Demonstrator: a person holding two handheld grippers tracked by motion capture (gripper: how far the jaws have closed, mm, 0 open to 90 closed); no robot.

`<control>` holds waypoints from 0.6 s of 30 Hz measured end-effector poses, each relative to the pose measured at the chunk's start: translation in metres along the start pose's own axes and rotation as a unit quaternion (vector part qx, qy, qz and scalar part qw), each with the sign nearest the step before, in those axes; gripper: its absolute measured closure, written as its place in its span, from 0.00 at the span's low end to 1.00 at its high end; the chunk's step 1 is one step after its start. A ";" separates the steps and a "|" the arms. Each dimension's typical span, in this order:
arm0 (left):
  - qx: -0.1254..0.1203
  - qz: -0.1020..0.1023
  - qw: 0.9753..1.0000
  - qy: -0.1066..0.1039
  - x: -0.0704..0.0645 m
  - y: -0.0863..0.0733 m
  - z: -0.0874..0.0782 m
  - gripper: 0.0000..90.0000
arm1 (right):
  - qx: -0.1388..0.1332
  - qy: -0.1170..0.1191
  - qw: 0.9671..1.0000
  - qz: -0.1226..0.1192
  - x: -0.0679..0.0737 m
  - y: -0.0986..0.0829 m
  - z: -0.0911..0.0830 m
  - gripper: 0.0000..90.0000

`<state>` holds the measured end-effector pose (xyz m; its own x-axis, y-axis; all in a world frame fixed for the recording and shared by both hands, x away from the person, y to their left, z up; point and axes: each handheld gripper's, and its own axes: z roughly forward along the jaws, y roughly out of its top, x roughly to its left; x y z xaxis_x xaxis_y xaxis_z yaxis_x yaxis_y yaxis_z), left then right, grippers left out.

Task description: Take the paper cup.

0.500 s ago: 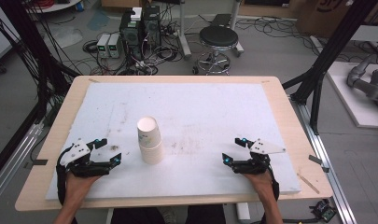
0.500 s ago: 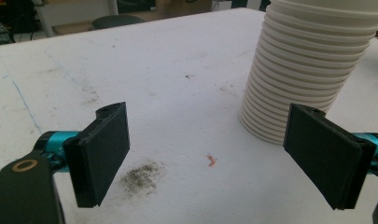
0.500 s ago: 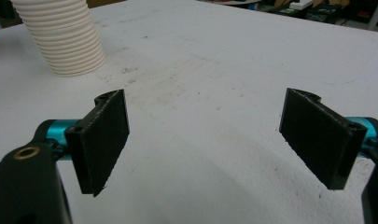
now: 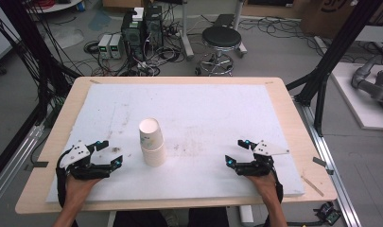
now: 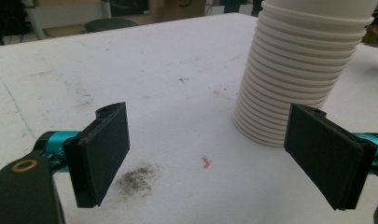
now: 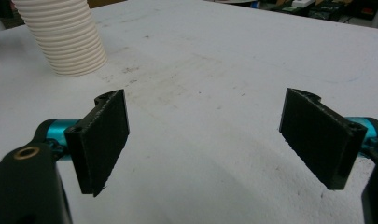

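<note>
Cluttered floor with cables, boxes and a black stool (image 4: 221, 39) fills the top of the high view. Below it, a white board (image 4: 217, 109) covers the wooden table (image 4: 293, 118). At centre frame stands an upright stack of paper cups (image 4: 152, 142). Lower left, the left gripper (image 4: 111, 153) rests with jaws spread wide, empty; lower right, the right gripper (image 4: 236, 152) likewise.

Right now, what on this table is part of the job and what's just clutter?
In the job:
stack of paper cups
left gripper, fingers open
right gripper, fingers open

Just lying about:
white board under the cups, smudged
round stool behind the table
computer boxes on the floor
</note>
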<state>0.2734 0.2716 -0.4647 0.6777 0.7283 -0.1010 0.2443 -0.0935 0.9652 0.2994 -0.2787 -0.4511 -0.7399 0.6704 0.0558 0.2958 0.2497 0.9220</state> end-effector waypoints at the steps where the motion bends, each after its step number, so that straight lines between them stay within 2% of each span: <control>1: 0.000 0.000 1.000 0.000 0.000 0.000 0.000 0.16 | -0.002 -0.001 1.000 -0.002 0.000 0.000 0.000 0.18; 7: -0.002 0.004 1.000 -0.001 0.000 0.001 -0.001 0.15 | 0.000 0.001 1.000 -0.005 0.000 0.000 0.000 0.18; 10: -0.014 -0.013 1.000 -0.008 0.000 0.004 -0.003 0.13 | -0.001 0.002 1.000 -0.002 0.000 0.000 0.000 0.18; 11: -0.026 -0.007 1.000 -0.010 0.000 0.010 -0.005 0.13 | 0.000 0.003 1.000 -0.001 0.000 0.000 0.000 0.18; 13: -0.031 0.004 0.999 -0.014 -0.001 0.017 -0.008 0.13 | -0.001 0.003 1.000 -0.002 0.000 0.000 0.000 0.18; 18: -0.033 0.009 0.999 -0.028 -0.002 0.030 -0.011 0.13 | 0.001 0.005 1.000 0.000 -0.001 0.000 0.000 0.18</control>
<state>0.2715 0.2750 -0.4324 0.7192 0.6882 -0.0957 0.1877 -0.0598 0.9804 0.3001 -0.2789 -0.4510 -0.7454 0.6639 0.0604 0.2980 0.2508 0.9210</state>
